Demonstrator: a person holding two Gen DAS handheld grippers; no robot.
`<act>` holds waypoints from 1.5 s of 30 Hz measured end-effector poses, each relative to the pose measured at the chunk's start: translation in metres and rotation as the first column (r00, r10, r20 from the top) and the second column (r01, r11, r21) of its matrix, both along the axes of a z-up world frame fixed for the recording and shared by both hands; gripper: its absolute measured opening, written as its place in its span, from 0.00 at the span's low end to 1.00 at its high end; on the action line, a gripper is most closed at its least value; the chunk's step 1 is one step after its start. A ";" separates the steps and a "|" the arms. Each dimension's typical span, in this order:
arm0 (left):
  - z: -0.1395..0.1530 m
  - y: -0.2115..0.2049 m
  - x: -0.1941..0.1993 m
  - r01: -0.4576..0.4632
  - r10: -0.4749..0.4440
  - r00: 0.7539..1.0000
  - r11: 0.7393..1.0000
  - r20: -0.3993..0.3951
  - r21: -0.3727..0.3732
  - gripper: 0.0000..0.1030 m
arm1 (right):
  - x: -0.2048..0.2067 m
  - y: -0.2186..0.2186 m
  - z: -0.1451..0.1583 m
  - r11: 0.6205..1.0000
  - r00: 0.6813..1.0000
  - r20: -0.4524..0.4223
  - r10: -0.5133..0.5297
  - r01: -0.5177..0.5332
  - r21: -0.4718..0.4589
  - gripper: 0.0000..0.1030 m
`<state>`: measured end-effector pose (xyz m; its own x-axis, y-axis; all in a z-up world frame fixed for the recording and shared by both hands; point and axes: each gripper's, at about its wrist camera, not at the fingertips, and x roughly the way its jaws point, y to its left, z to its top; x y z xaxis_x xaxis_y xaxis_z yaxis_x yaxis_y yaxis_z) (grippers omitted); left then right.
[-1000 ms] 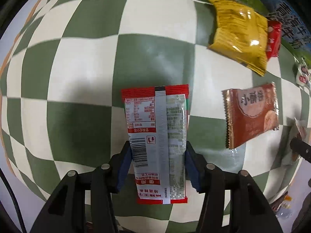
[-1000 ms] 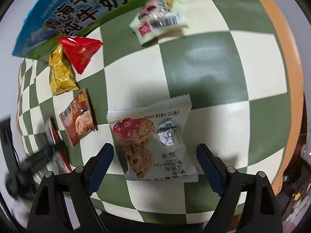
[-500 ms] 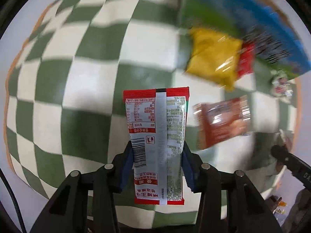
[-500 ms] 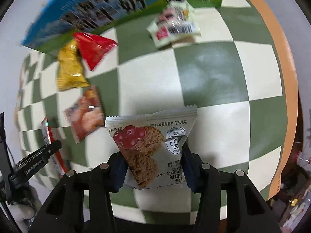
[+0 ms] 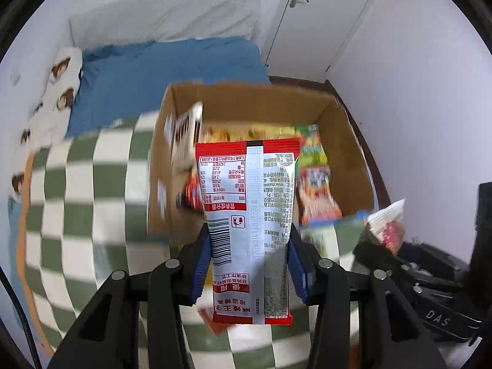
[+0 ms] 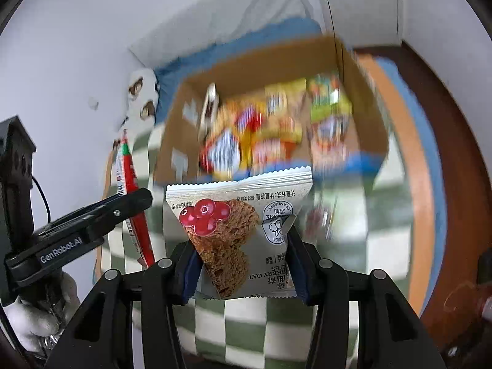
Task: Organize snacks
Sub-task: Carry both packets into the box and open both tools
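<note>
Box contents mostly motion blur, can't tell individual packs, just yellow, red, green wrappers in cardboard box [image 5: 344, 141] at far edge of checkered surface [image 5: 92, 184].

Left tool [image 5: 249, 264] clamped on red-and-white sachet [image 5: 249, 215], held in air in front of box, back side out: barcode and nutrition table, Chinese print too small to read.

Right tool [image 6: 243, 270] pinching cookie pack [image 6: 236, 230], also short of box; bottom edge cut off by pads, reads "BERRY OAT", round "CRANBERRY" seal.

Left tool's arm says "GenRobot.AI".
</note>
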<state>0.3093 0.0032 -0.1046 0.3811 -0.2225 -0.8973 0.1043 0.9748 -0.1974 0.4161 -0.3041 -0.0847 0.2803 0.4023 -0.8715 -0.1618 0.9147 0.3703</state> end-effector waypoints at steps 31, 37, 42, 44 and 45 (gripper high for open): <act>-0.148 0.013 0.116 -0.065 0.092 0.936 0.994 -0.340 0.092 0.82 | 0.169 0.029 -0.153 0.971 0.952 -0.304 0.032 -0.102 -0.218 0.91; -0.134 0.007 0.106 -0.075 0.105 0.960 0.990 -0.258 0.123 0.83 | 0.166 0.025 -0.139 0.966 0.970 -0.240 0.024 -0.085 -0.244 0.91; -0.115 0.005 0.081 -0.078 0.102 0.984 0.984 -0.146 0.160 0.83 | 0.155 0.021 -0.126 0.952 0.987 -0.159 0.015 -0.063 -0.300 0.91; -0.109 0.005 0.073 -0.084 0.103 0.989 0.982 -0.106 0.170 0.83 | 0.148 0.015 -0.119 0.952 0.991 -0.135 0.006 -0.047 -0.301 0.91; -0.105 0.006 0.066 -0.088 0.103 0.991 0.981 -0.082 0.173 0.83 | 0.143 0.013 -0.114 0.951 0.993 -0.115 0.006 -0.041 -0.307 0.91</act>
